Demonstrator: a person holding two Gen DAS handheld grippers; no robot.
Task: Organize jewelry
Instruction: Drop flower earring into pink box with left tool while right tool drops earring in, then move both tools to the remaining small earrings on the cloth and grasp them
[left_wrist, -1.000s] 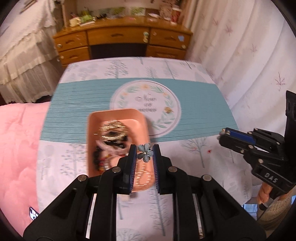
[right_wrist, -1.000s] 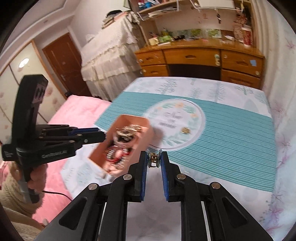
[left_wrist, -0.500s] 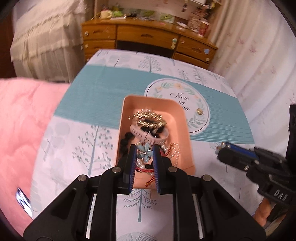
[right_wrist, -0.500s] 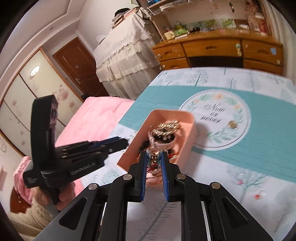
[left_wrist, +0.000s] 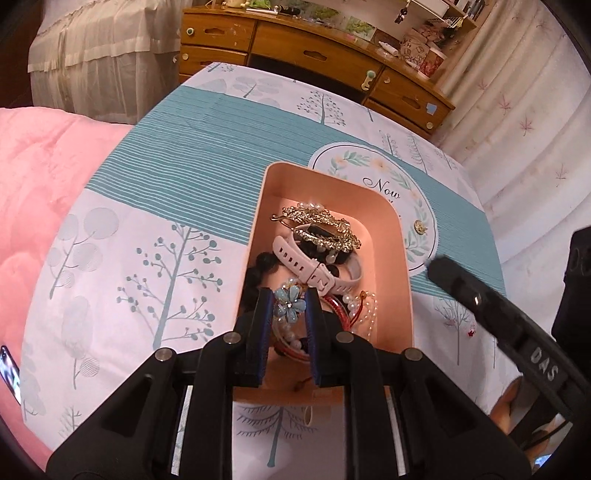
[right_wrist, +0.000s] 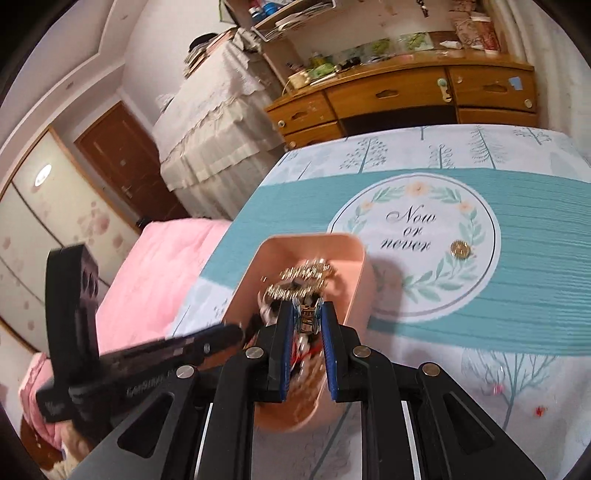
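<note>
A peach tray lies on the tablecloth, holding a gold hair clip, a white watch strap, black beads and pearl strings. My left gripper is shut on a blue flower piece just above the tray's near end. My right gripper is shut on a small gold clip above the same tray. A small gold brooch lies on the round "Now or never" print; it also shows in the left wrist view.
The tree-patterned tablecloth covers the table. A pink quilt lies to the left. A wooden dresser stands behind the table. A small red item lies on the cloth at the right.
Both grippers moved over the tray and lower, each still holding its piece. The tray now fills the middle of both views.
</note>
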